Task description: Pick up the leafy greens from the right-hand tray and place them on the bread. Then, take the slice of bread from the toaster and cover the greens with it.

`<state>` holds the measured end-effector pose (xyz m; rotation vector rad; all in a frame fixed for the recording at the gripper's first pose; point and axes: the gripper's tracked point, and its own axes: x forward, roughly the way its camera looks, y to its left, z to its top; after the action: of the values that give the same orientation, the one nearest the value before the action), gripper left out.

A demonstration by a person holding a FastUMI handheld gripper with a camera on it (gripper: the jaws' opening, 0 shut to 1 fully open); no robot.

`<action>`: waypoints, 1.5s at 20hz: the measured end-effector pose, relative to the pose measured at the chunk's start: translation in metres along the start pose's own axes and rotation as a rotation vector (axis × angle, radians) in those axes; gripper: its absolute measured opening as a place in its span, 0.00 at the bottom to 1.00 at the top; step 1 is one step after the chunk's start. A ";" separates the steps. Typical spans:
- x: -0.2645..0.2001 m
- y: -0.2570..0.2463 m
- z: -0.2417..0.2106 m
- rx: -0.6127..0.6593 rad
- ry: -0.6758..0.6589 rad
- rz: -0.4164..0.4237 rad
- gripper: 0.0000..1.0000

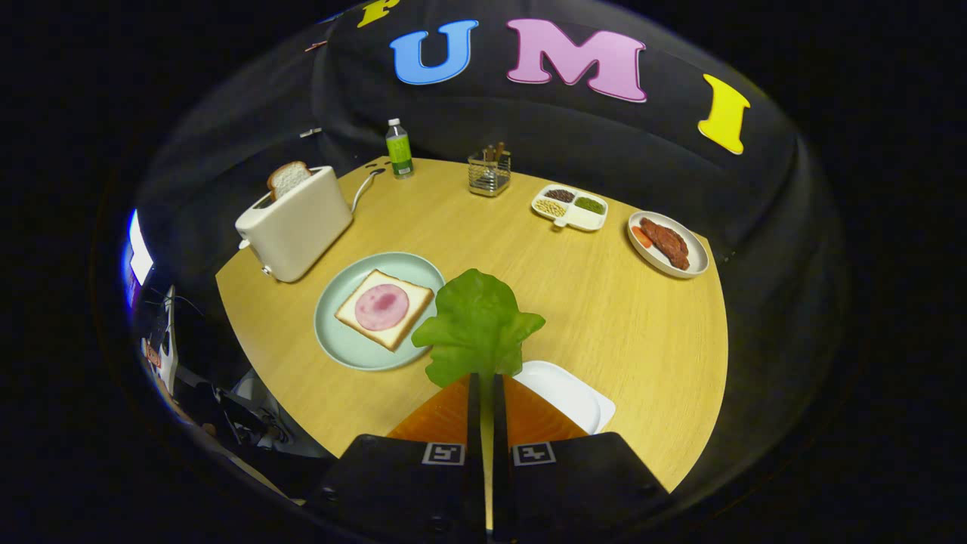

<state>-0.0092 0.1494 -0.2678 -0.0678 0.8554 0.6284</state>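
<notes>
Counter: rounded, light wood grain, carries every item below.

Toaster: cream, at the far left of the counter, cord trailing off behind it. 1 slice of bread stands upright in its slot, top half showing.

Plate: round, pale green, in front of the toaster and just left of the gripper's line. On it lies 1 square bread slice, flat, topped with 1 round pink slice of ham.

Leafy greens: 1 green lettuce-like leaf, held upright by its stem end just ahead of the fingers, off the counter, its left edge overlapping the rim of the green plate in this view. It is beside the open bread, not on it.

Gripper: the 2 fingers stand almost together with only a thin slit between them, clamped on the base of the leaf.

Tray: white, rectangular with rounded corners, right of the fingers and partly hidden behind them, bare where visible.

Oval dish: white, at the far right edge of the counter, holding brown meat and an orange piece beside it.

Divided dish: white, compartments with dark, green and pale grains or seeds, left of the oval dish.

Wire holder: small metal mesh basket at the back centre, brown sticks standing in it.

Bottle: green, white cap, upright at the back between toaster and wire holder.
</notes>
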 end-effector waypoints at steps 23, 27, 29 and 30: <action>0.119 0.121 0.056 -0.037 0.045 0.047 0.73; 0.113 0.117 0.071 -0.023 -0.005 0.039 0.90; 0.102 0.119 0.090 -0.018 -0.072 0.049 0.90; 0.093 0.123 0.101 -0.020 -0.110 0.059 0.89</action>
<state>0.0388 0.3257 -0.2447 -0.0259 0.7468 0.6904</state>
